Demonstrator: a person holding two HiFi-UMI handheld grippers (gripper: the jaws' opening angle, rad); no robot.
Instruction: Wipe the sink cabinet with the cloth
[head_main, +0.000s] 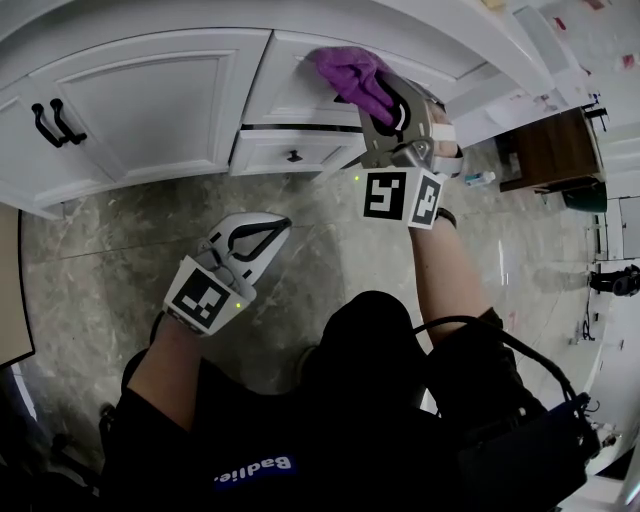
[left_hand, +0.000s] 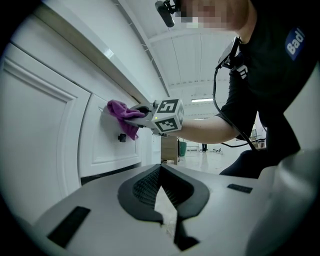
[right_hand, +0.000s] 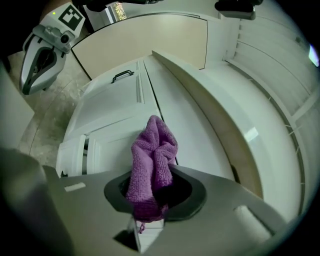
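Wipe partway, judging: pressing purple cloth (head_main: 350, 72) clamped in right gripper (head_main: 378, 98) on upper drawer front (head_main: 288, 85), hanging left gripper (head_main: 268, 230) closed, empty; cabinet doors (head_main: 140, 110) pending.

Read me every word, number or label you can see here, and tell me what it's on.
"Badl": white print on the black shirt, cut off at the picture's edge.
Marker cubes: black-and-white patterns only, no letters.
Cabinet: no text.

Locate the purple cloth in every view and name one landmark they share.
Head view: purple cloth top centre, against the cabinet.
Left gripper view: left of centre, against it.
Right gripper view: centre, in right gripper.
Shared landmark: the cabinet.
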